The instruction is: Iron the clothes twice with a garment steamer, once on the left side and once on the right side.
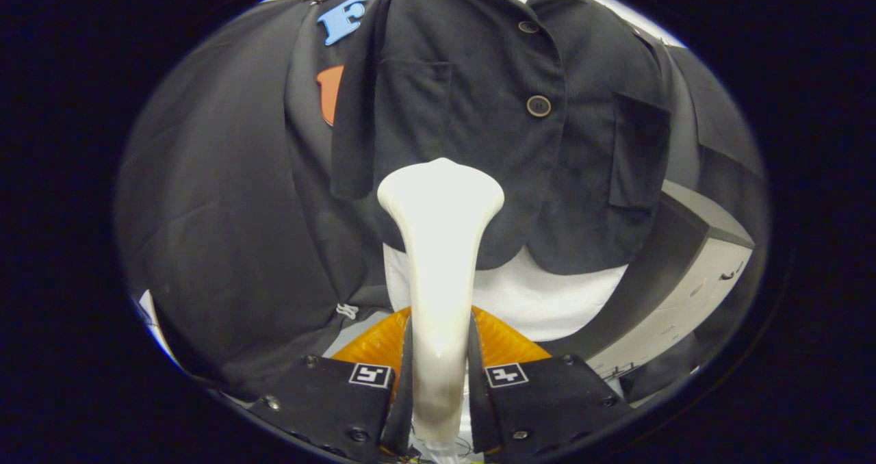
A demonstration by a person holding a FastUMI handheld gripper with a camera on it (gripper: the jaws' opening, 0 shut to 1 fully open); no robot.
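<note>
Gripper (440, 371), clamping the steamer (440, 245) by its handle, is aiming its head, apparently touching, at the jacket's (479, 129) hem at 12 o'clock.

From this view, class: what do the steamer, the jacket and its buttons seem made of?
Steamer, gripped in the claw: glossy white plastic, with highlights. Jacket: matte dark woven cloth, creased. Buttons: probably plastic, brown-rimmed, slightly shiny.
</note>
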